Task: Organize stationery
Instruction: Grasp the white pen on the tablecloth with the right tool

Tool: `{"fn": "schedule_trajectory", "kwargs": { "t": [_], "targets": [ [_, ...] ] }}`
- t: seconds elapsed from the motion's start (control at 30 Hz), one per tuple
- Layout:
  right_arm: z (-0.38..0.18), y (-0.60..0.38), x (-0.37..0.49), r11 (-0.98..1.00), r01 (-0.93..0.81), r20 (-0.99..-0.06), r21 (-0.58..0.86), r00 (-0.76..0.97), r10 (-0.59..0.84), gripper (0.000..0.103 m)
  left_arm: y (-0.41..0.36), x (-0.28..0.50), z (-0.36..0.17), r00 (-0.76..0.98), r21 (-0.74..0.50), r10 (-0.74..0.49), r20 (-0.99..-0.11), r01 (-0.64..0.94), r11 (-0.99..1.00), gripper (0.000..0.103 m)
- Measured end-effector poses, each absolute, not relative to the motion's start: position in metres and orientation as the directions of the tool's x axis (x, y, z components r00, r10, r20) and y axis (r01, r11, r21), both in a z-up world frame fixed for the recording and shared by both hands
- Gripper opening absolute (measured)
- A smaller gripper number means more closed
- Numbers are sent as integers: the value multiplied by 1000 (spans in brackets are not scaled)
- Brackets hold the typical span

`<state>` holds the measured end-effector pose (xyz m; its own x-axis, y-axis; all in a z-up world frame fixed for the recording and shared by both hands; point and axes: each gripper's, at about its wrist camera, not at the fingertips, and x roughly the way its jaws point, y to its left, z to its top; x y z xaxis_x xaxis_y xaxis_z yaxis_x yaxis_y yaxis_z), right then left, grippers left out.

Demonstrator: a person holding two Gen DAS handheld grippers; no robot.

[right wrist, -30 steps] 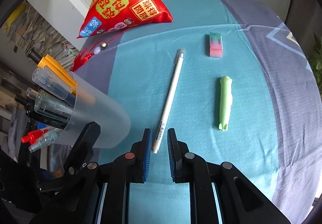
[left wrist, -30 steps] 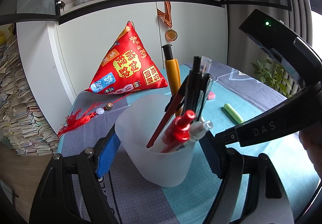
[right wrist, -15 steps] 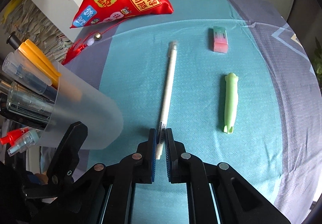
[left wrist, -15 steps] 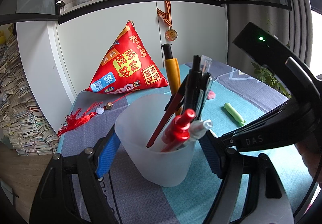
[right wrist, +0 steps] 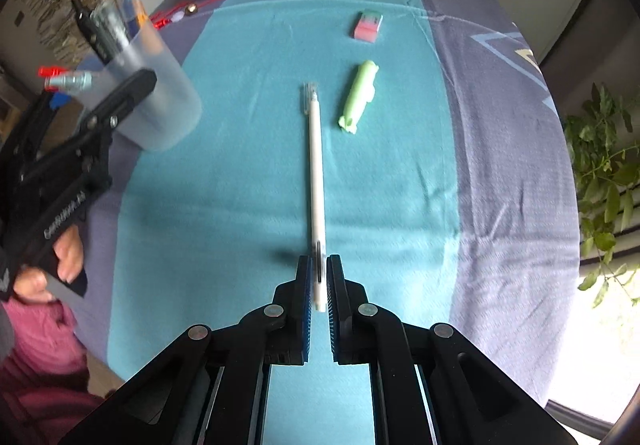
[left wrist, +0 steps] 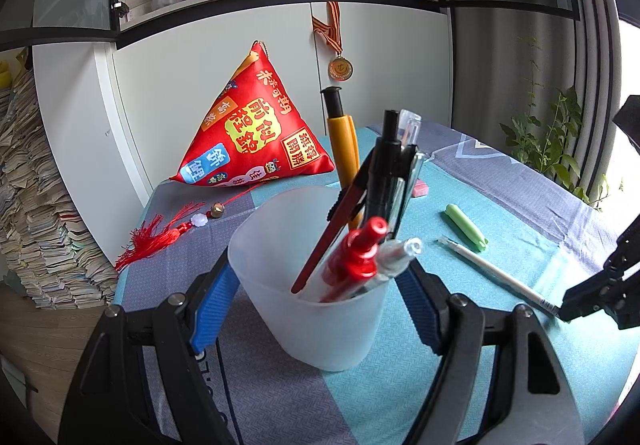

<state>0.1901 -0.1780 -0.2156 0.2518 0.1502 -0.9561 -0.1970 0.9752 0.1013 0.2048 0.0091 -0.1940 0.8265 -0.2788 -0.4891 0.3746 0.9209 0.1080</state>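
My left gripper (left wrist: 320, 285) is shut on a frosted plastic cup (left wrist: 320, 309) that holds several pens, standing on the tablecloth. It also shows in the right wrist view (right wrist: 160, 101). My right gripper (right wrist: 319, 277) is shut on the near end of a white pen (right wrist: 315, 165) and holds it a little above the cloth, pointing away from me. The white pen also shows in the left wrist view (left wrist: 496, 273). A green highlighter (right wrist: 358, 97) and a pink-green eraser (right wrist: 368, 25) lie on the teal cloth beyond.
A red triangular pillow (left wrist: 252, 137) with a tassel (left wrist: 160, 233) sits at the table's far end against white cabinets. Stacks of books (left wrist: 36, 213) stand left of the table. A plant (right wrist: 600, 173) is off the right edge.
My right gripper closed on the white pen's end, lifted it and pulled back to the right. The pen now points straight ahead. The left gripper and cup stayed put.
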Motion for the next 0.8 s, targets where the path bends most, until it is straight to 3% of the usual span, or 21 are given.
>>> {"fn": "schedule_trajectory", "kwargs": {
  "t": [0.13,0.4,0.8],
  "targets": [
    [-218,-182,183,973,-215,-965,82,228,132,8,9,204,-194,828,113,-278,-487,375,920,76],
    [-193,-175,240,966,-214,-908,146,360,217,8,9,204,-194,827,108,-279,-489,374,921,76],
    [-225,-151,302,967,-237,-942,97,293,166,9,9,205,-195,822,108,-276,-498,375,921,76]
  ]
}}
